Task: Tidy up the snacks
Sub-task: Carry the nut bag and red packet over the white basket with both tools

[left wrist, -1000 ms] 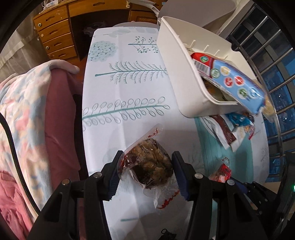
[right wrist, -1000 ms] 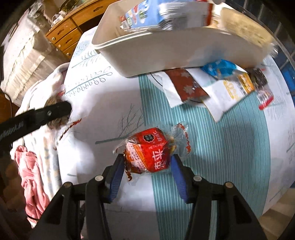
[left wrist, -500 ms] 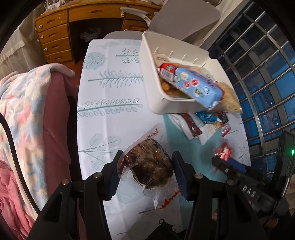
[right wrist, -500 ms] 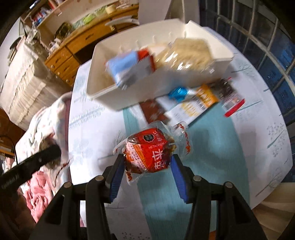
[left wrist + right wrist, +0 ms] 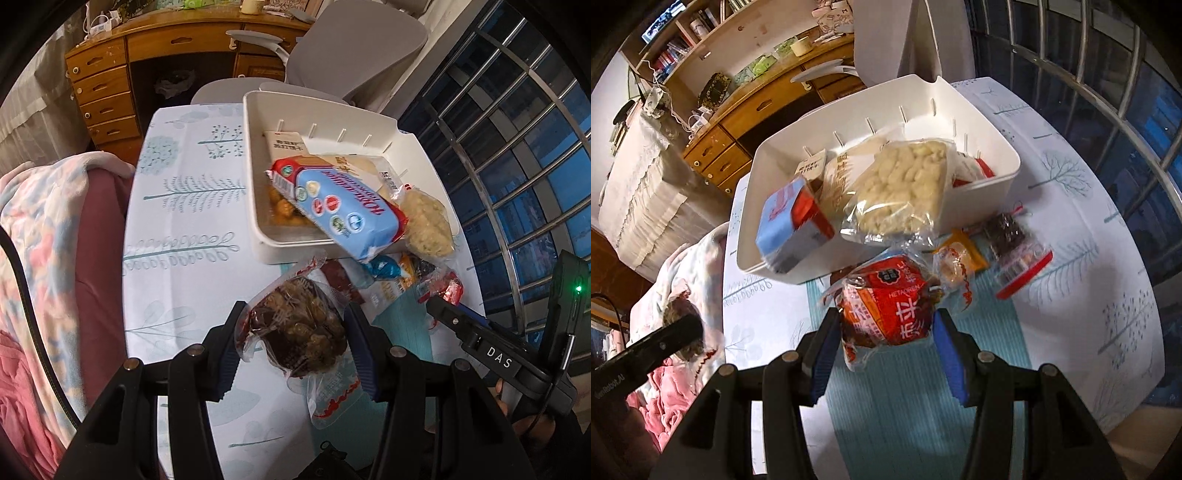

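My left gripper (image 5: 293,343) is shut on a clear bag of brown nut snack (image 5: 301,330) and holds it above the table, short of the white bin (image 5: 255,173). My right gripper (image 5: 882,341) is shut on a red snack pack (image 5: 890,308) and holds it in the air in front of the bin (image 5: 982,192). The bin holds a blue-and-red packet (image 5: 343,210), a pale puffed-snack bag (image 5: 905,188) and cream packets. The right gripper also shows at the right of the left wrist view (image 5: 443,299).
Loose snacks lie on the tablecloth in front of the bin: a dark pack with a red strip (image 5: 1012,243), an orange pack (image 5: 960,254), a blue wrapper (image 5: 384,267). A grey chair (image 5: 354,48) and wooden drawers (image 5: 107,96) stand behind. A blanket (image 5: 40,229) lies left.
Both grippers have risen and drawn back with their packs still held. The bin now appears farther away and more of its inside shows.
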Available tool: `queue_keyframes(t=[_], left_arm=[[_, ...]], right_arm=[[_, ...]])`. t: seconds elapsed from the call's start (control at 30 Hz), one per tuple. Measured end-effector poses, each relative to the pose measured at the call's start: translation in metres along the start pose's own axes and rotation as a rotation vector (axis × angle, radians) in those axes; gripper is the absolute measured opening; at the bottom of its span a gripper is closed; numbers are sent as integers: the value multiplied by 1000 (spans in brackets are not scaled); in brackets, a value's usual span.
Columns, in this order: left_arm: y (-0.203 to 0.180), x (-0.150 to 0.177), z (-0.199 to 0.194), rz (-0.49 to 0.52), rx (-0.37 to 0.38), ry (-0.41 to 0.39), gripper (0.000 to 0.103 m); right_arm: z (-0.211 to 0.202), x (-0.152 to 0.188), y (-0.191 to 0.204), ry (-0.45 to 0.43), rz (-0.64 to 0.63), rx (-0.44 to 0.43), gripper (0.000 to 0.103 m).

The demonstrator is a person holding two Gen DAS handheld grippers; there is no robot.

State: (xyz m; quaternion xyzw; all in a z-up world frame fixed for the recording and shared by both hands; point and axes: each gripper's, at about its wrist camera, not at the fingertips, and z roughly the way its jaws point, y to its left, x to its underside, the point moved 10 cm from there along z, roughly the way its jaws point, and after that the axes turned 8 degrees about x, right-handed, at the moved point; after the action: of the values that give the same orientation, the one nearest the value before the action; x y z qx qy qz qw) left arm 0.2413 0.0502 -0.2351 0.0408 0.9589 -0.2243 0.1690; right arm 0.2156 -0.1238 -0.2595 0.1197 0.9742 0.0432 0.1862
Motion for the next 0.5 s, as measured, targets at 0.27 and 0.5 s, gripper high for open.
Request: queue_keyframes(t=[0.27, 0.5], left_arm=[[-21, -25, 35, -45, -24, 4, 51], [-37, -56, 56, -90, -36, -26, 51]], right_arm=[[4, -37, -2, -43, -102, -27, 51], [10, -75, -3, -80, -178, -71, 51]])
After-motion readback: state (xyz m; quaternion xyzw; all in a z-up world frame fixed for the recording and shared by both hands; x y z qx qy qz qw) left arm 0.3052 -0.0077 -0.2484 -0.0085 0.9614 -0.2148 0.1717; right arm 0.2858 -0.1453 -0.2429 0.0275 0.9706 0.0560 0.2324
